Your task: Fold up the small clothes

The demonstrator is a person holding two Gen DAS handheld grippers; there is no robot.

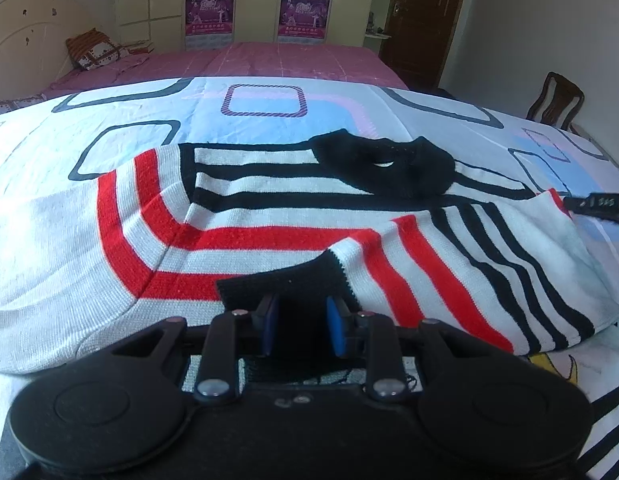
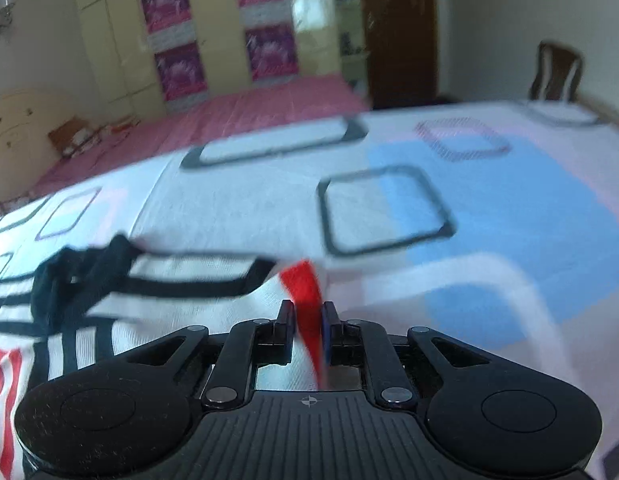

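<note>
A small knit sweater (image 1: 237,216) with red, white and black stripes and a black collar (image 1: 385,168) lies on the patterned bed sheet (image 1: 249,100). One sleeve is folded across its front. My left gripper (image 1: 299,322) is partly shut around the sleeve's black cuff (image 1: 285,284), with its blue pads (image 1: 334,330) on either side. In the blurred right wrist view, my right gripper (image 2: 307,322) is shut on a red-striped edge of the sweater (image 2: 305,300) and lifts it. The collar (image 2: 69,280) lies to its left.
The other gripper's tip (image 1: 597,204) shows at the right edge of the left wrist view. A pink bed (image 1: 249,60) with a pillow (image 1: 97,50), a wardrobe (image 1: 237,0), a door (image 1: 425,16) and a chair (image 1: 553,100) stand beyond.
</note>
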